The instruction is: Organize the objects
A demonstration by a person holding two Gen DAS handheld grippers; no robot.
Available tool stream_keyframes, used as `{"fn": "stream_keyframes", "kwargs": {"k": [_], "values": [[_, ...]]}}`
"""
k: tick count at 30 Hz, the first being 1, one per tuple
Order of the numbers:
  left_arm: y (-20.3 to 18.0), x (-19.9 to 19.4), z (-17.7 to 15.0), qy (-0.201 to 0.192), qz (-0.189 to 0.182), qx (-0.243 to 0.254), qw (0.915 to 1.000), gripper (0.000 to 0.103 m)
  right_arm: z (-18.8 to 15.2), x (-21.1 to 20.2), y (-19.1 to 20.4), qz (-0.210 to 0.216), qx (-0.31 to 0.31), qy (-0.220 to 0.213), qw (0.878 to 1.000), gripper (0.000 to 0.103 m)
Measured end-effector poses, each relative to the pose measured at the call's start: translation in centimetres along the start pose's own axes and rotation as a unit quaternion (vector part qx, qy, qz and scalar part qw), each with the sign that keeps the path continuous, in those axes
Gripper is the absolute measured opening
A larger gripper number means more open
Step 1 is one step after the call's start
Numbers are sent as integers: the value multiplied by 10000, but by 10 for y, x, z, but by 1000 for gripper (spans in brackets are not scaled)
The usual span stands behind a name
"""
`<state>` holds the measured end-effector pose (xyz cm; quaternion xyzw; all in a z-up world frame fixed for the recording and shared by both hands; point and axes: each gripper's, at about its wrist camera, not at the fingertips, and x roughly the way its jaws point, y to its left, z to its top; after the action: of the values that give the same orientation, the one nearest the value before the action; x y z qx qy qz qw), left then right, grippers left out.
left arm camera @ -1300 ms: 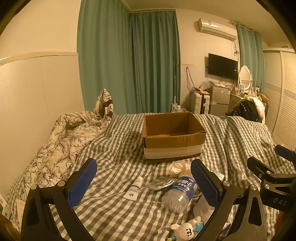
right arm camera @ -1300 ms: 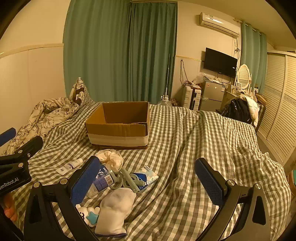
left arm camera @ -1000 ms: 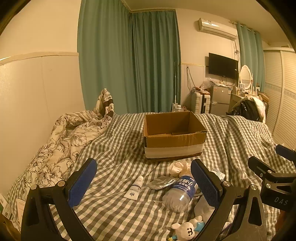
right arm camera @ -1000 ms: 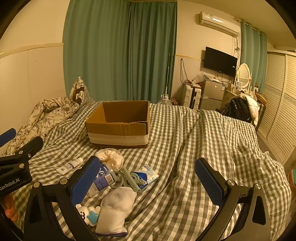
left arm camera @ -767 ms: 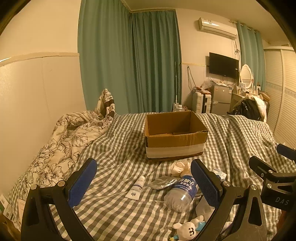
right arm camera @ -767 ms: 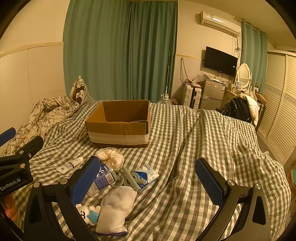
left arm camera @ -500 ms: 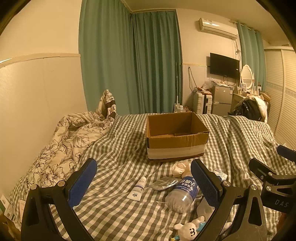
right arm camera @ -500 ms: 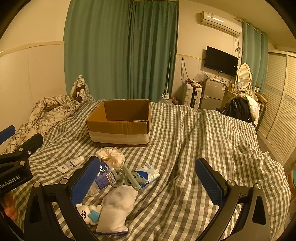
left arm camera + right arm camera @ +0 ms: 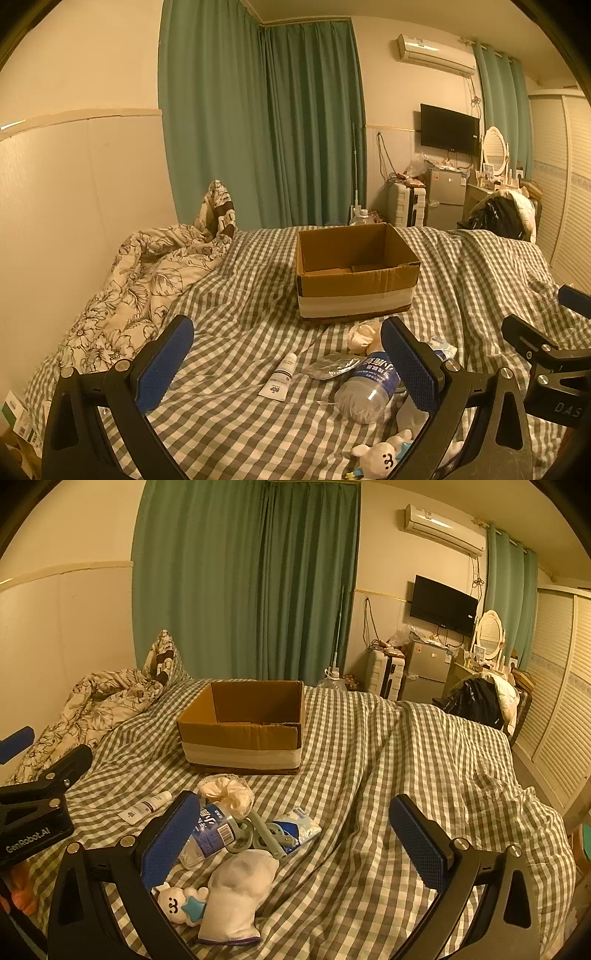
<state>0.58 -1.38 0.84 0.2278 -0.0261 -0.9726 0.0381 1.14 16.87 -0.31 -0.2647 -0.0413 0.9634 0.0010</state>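
An open, empty cardboard box [image 9: 354,273] [image 9: 243,727] stands on the checked bed cover. In front of it lie a small white tube [image 9: 282,376] [image 9: 146,806], a plastic water bottle [image 9: 369,387] [image 9: 210,834], a foil packet [image 9: 330,367], a cream lace cloth [image 9: 229,794], a grey hand grip [image 9: 264,834], a tissue pack [image 9: 299,829], a white glove [image 9: 238,893] and a white toy [image 9: 179,904] [image 9: 380,452]. My left gripper [image 9: 286,363] is open and empty above the tube. My right gripper [image 9: 295,834] is open and empty above the pile.
A flowered quilt [image 9: 136,291] is bunched along the left wall. Green curtains, a suitcase, a small fridge [image 9: 445,201] and a wardrobe stand beyond the bed. A fold of the bed cover [image 9: 424,760] rises on the right.
Both grippers have drifted slightly; the view shifted a little, with the box and objects sliding slightly right in the left wrist view. Nothing was grasped.
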Motion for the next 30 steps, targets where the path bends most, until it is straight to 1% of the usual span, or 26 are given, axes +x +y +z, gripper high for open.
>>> {"fn": "stream_keyframes", "kwargs": {"k": [4,8,12,16,20,25,27,28,30], "values": [[2,-2,1,-32,-5,-24,10000,103,3,-7,3,19,-42,-68,10000,103],[3,-2,-2,-6,4,-5,10000,103,2,-6,6,0,-84,-26,10000,103],[2,0,-10,113,4,12,9999,103,-1,0,7,-11,-89,94,9999,103],[-1,6,-21,261,-31,56,9996,103,-8,14,8,-21,-98,311,9995,103],[-6,22,-39,533,-33,106,9985,103,-22,40,11,28,-100,715,9974,102],[-6,40,-57,805,38,173,9966,103,-51,84,24,262,-171,1439,9891,93],[-5,46,-62,890,56,167,9959,103,-61,97,28,411,-166,1706,9843,86],[-4,49,-65,944,69,157,9954,103,-66,105,30,510,-156,1845,9814,84],[-2,56,-69,1035,70,133,9945,103,-74,117,33,669,-141,2093,9755,73]]}}
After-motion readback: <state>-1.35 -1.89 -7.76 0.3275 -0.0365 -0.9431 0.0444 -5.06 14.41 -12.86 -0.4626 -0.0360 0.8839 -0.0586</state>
